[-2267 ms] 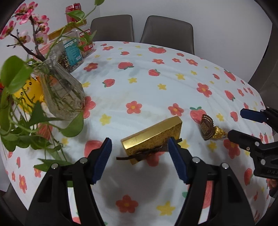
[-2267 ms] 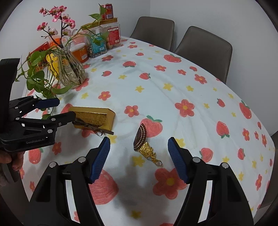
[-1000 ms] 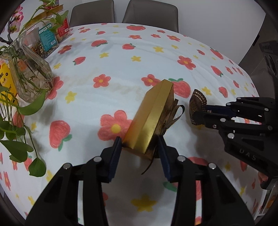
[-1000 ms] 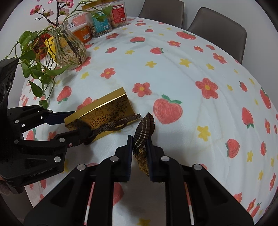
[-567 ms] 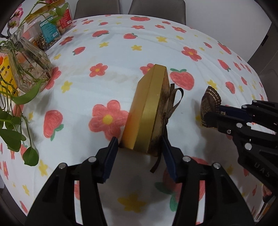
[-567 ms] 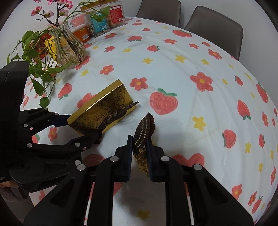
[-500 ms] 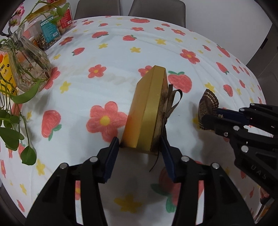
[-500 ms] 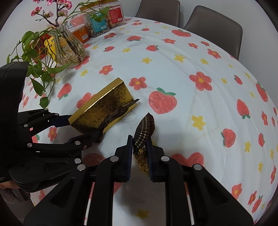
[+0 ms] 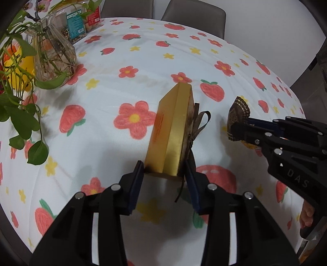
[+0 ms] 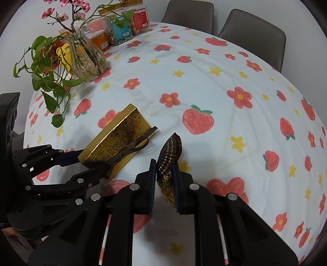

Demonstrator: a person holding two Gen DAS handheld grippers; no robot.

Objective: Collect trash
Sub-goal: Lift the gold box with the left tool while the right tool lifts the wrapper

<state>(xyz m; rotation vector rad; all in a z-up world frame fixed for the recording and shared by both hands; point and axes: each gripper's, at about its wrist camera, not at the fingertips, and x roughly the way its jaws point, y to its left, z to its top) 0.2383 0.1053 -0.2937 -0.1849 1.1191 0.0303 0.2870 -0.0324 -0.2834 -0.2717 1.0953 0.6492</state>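
Round worktop (image 10: pixel 214 61) under a white cloth printed with red flowers, strawberries and yellow stars. At its far left edge, glass vase (image 10: pixel 86 59) with green trailing leaves and a pink blossom branch (image 10: pixel 67 12). Behind it, several clear snack jars (image 10: pixel 120 30). Beyond the worktop, two grey chairs (image 10: pixel 253 26).

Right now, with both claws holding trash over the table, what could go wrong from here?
1. The left claw pinches only the near end of the gold chocolate box, and its jaws are closing; the long, tilted box could twist or slip out.
2. The box's brown ribbon hangs loose and may snag on the right claw close by.
3. The right claw grips a crumpled wrapper; thin paper and foil could tear or slide free.
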